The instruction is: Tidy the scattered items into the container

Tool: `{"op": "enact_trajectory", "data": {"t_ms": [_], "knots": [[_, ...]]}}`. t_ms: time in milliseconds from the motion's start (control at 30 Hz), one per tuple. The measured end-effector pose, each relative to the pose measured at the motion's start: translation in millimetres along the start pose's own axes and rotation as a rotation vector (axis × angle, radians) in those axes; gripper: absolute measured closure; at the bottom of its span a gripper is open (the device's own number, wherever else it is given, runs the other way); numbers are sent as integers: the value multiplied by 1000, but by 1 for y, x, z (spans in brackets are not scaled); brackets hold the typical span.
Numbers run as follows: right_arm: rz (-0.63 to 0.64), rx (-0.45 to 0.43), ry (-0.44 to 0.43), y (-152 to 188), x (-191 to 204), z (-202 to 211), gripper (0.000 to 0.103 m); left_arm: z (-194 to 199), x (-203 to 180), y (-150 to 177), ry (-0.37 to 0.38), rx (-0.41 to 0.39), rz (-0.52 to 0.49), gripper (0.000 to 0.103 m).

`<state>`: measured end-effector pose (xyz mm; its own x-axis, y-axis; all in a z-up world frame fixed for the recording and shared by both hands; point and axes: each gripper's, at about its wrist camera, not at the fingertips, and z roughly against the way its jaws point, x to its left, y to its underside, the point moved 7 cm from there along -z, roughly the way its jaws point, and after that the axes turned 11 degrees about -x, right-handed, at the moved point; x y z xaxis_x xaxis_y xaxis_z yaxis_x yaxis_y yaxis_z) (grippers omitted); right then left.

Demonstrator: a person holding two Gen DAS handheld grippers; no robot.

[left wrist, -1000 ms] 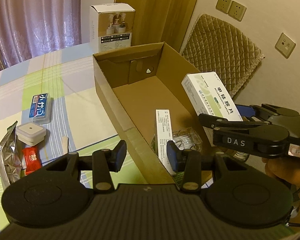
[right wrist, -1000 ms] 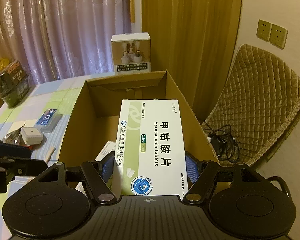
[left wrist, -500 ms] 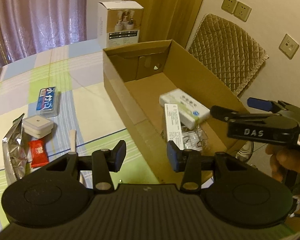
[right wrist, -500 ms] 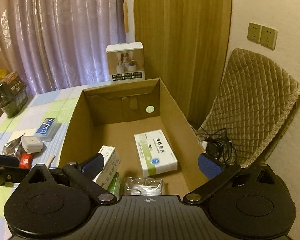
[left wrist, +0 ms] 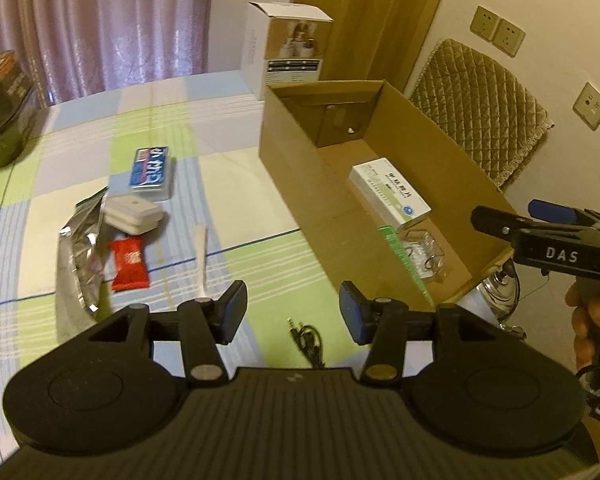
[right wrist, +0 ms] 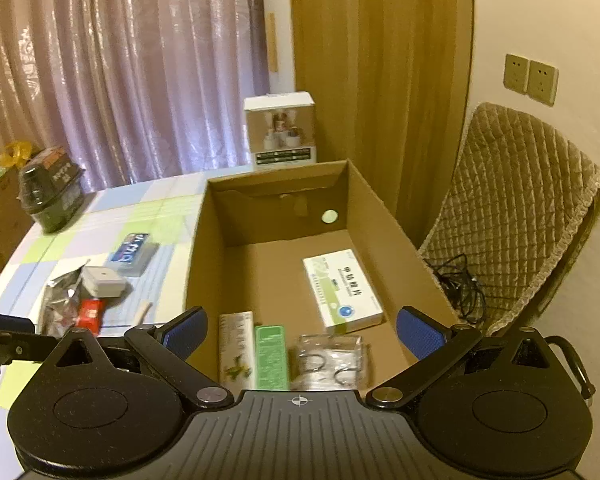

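The open cardboard box (right wrist: pixel 204 240) (left wrist: pixel 284 168) stands on the table's right side. Inside lie a white tablet box (right wrist: pixel 342 290) (left wrist: pixel 390 192), a green and white carton (right wrist: pixel 256 350) and a clear packet (right wrist: pixel 332 360). On the cloth to its left lie a blue tin (left wrist: pixel 151 168), a white case (left wrist: pixel 134 214), a red sachet (left wrist: pixel 129 264), a foil bag (left wrist: pixel 82 252) and a wooden stick (left wrist: pixel 201 258). My left gripper (left wrist: pixel 290 314) is open and empty above the table near the box's near corner. My right gripper (right wrist: pixel 302 330) is open wide and empty over the box's near end.
A black cable (left wrist: pixel 306 338) lies on the cloth just under the left gripper. A white product box (left wrist: pixel 286 50) stands behind the cardboard box. A dark packet (right wrist: pixel 50 194) sits at the far left. A quilted chair (right wrist: pixel 516 216) stands to the right.
My right gripper opened and let go of the white tablet box, which now lies inside the cardboard box. Both grippers drew back and the left one swung left.
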<state>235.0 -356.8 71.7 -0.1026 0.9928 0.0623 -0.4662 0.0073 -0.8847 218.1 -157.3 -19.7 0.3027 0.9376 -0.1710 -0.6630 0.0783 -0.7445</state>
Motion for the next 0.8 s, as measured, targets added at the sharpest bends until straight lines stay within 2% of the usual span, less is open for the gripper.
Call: {"op": "enact_trajectory", "data": {"t_ms": [467, 800], "knots": [[33, -18, -79, -2, 63, 36, 0, 68, 63, 15, -84, -48, 53, 47], [93, 3, -156, 7, 112, 42, 0, 92, 103, 34, -132, -43, 82, 46]]}}
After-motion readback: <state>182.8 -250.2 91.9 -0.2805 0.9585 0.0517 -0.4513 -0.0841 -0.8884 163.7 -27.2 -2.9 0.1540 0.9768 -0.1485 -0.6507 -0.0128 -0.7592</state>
